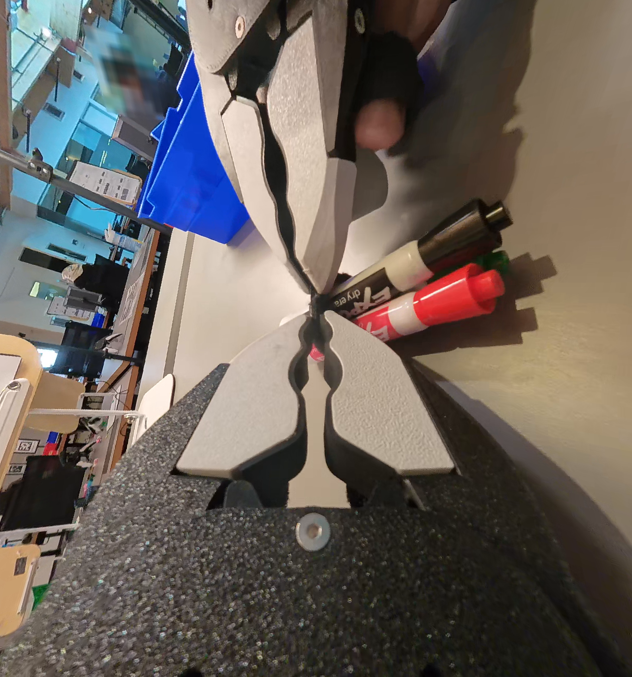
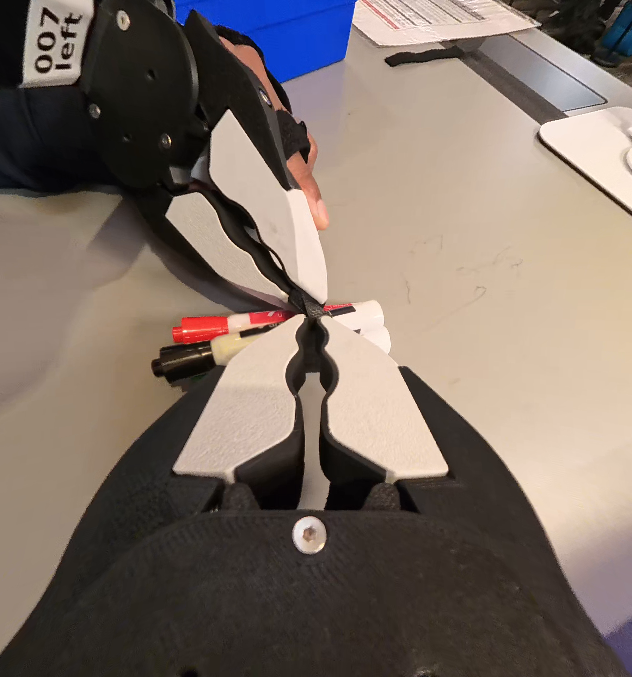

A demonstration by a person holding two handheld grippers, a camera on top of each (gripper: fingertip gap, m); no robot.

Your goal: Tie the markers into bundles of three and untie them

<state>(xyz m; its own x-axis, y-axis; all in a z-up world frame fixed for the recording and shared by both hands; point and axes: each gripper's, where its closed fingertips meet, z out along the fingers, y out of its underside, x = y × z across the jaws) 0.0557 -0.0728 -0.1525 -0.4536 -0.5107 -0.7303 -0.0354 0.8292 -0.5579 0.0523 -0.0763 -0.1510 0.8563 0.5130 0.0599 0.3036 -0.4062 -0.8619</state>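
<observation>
Three dry-erase markers lie side by side in a bundle on the grey surface (image 2: 453,348). In the right wrist view their long axis runs left to right across the frame, caps to the left and white butt ends to the right. The red marker (image 2: 212,326) lies farther from the camera, the black marker (image 2: 186,357) nearer. A green marker (image 1: 495,261) shows only as a cap tip behind the other two in the left wrist view, where the caps point right and slightly up.

A black strap (image 2: 312,307) crosses the bundle near its middle. The left hand-held gripper (image 2: 301,298) comes down from the upper left, its fingers closed narrow on one end of the strap. The right hand-held gripper (image 2: 312,320) meets it from below, its fingertips pinched together on the strap right at the markers. The two tips almost touch.

The surface bears faint pen scribbles (image 2: 464,271). At its far edge stand a blue bin (image 2: 299,40), a printed sheet (image 2: 442,18), another black strap (image 2: 422,56) and a white board (image 2: 600,154). In the left wrist view, desks, shelving and large windows fill the room beyond.
</observation>
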